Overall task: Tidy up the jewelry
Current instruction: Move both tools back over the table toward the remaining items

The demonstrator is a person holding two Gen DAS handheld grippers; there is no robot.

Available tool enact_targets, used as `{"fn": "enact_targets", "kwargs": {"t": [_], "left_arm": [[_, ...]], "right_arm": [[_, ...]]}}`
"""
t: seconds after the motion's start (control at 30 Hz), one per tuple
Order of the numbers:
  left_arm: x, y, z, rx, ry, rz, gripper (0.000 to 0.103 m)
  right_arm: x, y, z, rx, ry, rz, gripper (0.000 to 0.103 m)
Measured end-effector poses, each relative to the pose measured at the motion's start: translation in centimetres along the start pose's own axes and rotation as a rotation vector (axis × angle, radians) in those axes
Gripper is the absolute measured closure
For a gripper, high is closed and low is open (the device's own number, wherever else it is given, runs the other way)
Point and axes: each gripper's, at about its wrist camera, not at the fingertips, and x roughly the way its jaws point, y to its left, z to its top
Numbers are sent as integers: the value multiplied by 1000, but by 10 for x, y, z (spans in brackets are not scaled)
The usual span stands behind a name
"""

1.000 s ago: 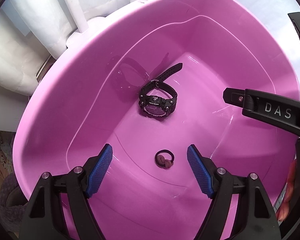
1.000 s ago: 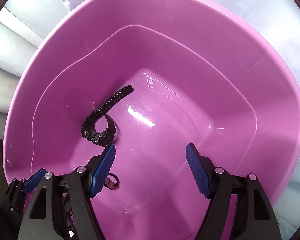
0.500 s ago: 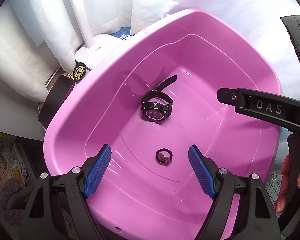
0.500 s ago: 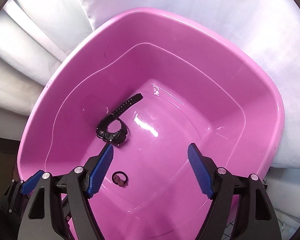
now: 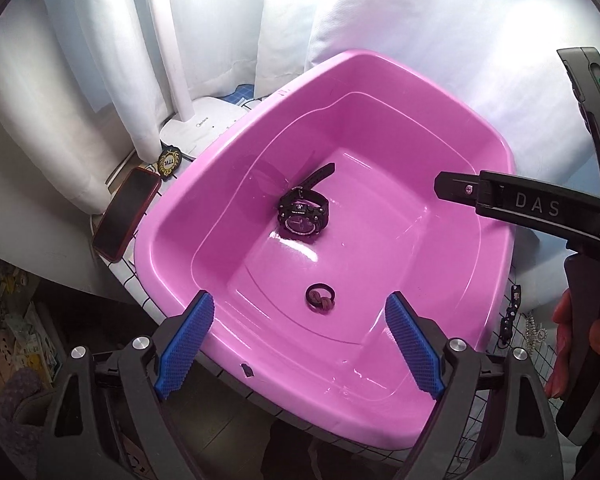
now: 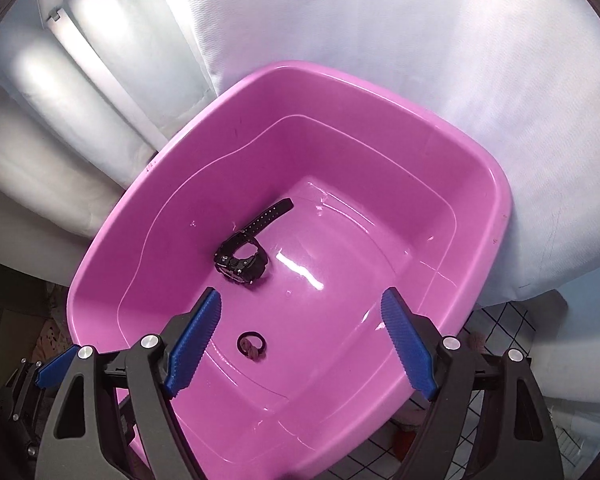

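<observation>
We hold both the left gripper [image 5: 298, 346] and right gripper [image 6: 300, 344] wide open and empty above the pink basin [image 5: 496, 148]. The black watch [image 5: 303, 212] and hair tie [image 5: 321, 299] lie inside, apart. Next piece probably sits outside, so we should lift clear of the rim first.

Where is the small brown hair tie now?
The small brown hair tie lies on the floor of the pink plastic basin, nearer the cameras than the black wristwatch.
</observation>
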Motion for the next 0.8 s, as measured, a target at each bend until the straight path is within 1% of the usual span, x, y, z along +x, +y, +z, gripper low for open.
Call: {"fn": "enact_targets", "kwargs": {"t": [0.2, 0.3, 0.37, 0.47, 0.6, 0.8], "left_arm": [[-20, -7, -19, 26, -37, -13, 16], [-29, -15, -27, 46, -52, -36, 16], [-37, -23, -34, 69, -80, -38, 16], [-47, -34, -46, 101, -123, -41, 16], [-52, -57, -67, 155, -155, -61, 14], [-46, -101, -110, 251, -175, -90, 12]], "right_arm": [[-33, -25, -42, 28, -58, 21, 24], [-50, -43, -70, 45, -81, 26, 24], [-62, -57, -92, 59, -100, 20, 24], [-82, -86, -131, 95, -135, 7, 24], [-108, -137, -190, 186, -176, -26, 24], [-143, -206, -279, 355, -245, -131, 24]]}}
